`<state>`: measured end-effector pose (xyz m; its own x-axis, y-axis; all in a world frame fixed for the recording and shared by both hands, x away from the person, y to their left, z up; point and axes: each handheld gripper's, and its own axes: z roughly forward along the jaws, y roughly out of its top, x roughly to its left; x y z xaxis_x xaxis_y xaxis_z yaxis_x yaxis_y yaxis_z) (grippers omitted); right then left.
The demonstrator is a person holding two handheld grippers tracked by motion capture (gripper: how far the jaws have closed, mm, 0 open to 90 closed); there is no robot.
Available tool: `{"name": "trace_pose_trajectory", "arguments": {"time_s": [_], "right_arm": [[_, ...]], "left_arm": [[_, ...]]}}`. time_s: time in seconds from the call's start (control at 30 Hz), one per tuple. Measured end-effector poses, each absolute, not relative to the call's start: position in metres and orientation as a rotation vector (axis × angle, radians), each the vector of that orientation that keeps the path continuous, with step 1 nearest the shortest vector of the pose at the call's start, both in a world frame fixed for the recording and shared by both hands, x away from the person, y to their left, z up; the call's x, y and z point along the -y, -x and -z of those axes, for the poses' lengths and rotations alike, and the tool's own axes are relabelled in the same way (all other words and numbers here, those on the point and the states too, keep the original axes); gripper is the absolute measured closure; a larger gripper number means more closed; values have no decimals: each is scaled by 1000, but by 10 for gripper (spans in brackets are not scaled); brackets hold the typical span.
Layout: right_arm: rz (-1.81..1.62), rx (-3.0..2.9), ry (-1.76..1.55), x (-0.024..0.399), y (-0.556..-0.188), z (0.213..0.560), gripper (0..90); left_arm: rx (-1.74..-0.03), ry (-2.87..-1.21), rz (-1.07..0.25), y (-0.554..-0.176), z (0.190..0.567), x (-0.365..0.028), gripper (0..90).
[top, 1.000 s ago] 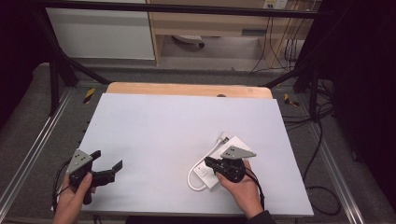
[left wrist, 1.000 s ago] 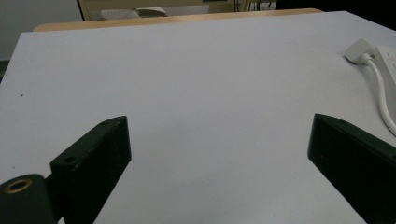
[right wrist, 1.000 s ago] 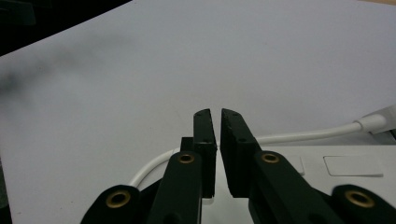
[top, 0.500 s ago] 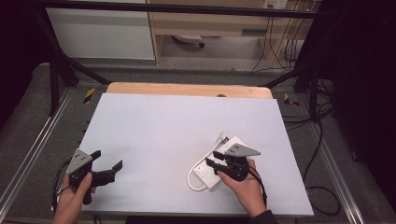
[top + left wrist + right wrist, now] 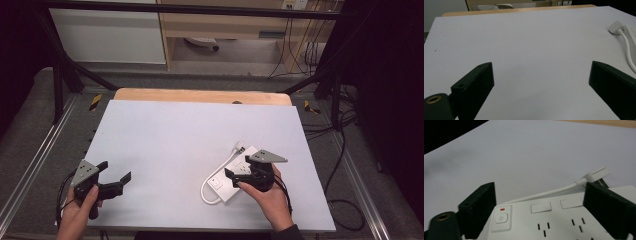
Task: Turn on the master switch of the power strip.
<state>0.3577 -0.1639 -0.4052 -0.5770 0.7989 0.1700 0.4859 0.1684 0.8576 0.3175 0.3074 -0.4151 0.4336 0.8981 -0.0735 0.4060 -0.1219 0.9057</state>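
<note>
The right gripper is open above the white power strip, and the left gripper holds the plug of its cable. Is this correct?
Not quite. In the left gripper view, the left gripper is open and holds nothing; the plug lies on the table far off. The right gripper is indeed open above the power strip.

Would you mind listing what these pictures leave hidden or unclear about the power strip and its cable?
- High view: the right gripper and hand cover much of the power strip, so its sockets cannot be counted.
- Right gripper view: the strip's near part is cut off by the bottom edge.
- Left gripper view: the strip runs off the right edge; just its plug and a stretch of cable show.
- Whether the jaws touch the strip cannot be told.
</note>
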Motion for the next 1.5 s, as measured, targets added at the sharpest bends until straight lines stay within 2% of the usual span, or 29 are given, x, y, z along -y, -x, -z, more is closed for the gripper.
{"name": "trace_pose_trajectory", "arguments": {"time_s": [0.1, 0.77, 1.5], "right_arm": [[-1367, -2117, -1226, 170, -357, 403, 28], [-1376, -2000, -1193, 216, -347, 397, 29], [-1323, -1931, -1269, 267, -336, 408, 33]], "left_arm": [[-1136, -1718, -638, -318, 415, -307, 60], [-1141, -1719, -639, -317, 415, -308, 60], [-1140, -1717, -634, -316, 415, -308, 58]]}}
